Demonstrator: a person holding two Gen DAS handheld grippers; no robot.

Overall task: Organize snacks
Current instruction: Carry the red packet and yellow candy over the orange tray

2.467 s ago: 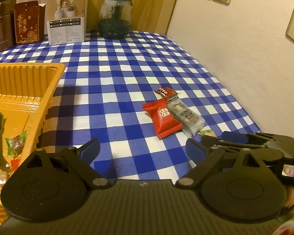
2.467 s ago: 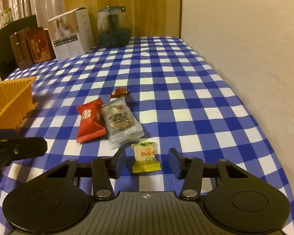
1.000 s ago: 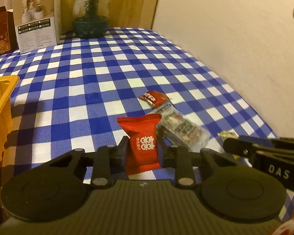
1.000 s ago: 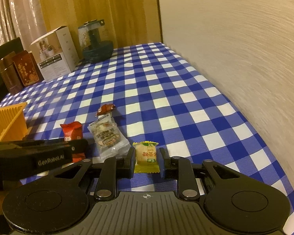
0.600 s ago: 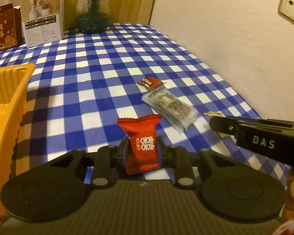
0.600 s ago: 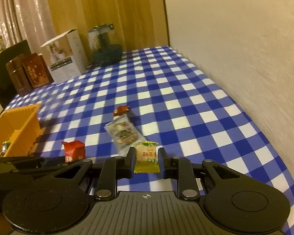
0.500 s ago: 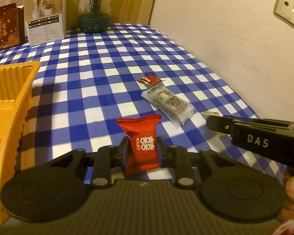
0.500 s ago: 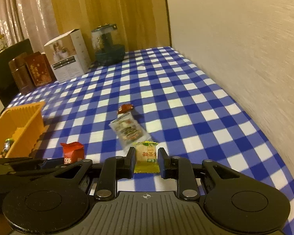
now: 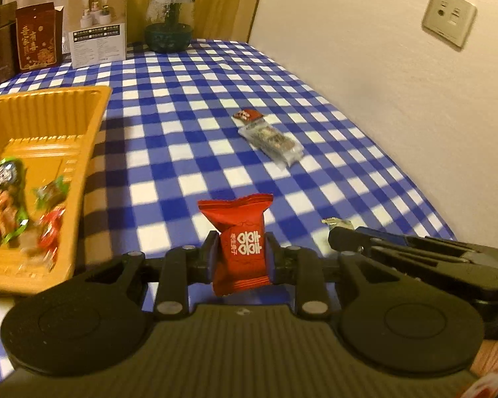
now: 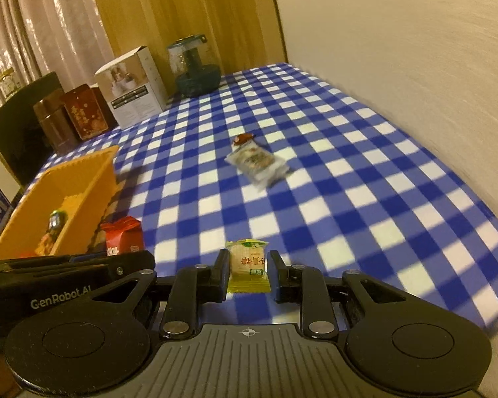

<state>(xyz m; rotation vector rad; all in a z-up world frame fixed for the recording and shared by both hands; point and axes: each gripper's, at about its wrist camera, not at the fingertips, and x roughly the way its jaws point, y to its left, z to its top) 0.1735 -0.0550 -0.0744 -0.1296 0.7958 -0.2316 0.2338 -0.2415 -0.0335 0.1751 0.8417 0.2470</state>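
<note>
My left gripper (image 9: 240, 255) is shut on a red snack packet (image 9: 239, 242) and holds it above the checked tablecloth, right of the orange tray (image 9: 83, 139). My right gripper (image 10: 249, 273) is shut on a small yellow snack packet (image 10: 249, 265) above the cloth. The red packet (image 10: 124, 237) and the tray (image 10: 93, 179) also show at the left of the right wrist view. A clear snack bag (image 9: 270, 141) and a small brown candy (image 9: 247, 115) lie on the cloth farther off; they also show in the right wrist view, bag (image 10: 257, 164) and candy (image 10: 243, 139).
The tray holds several wrapped snacks (image 9: 10, 179). At the table's far end stand a white box (image 9: 98, 38), dark red boxes (image 9: 38, 41) and a glass jar (image 9: 169, 21). A wall (image 9: 381, 66) runs along the table's right edge.
Both grippers closed on their packets and lifted them. Both have since moved left toward the tray, which now shows more fully with its snacks.
</note>
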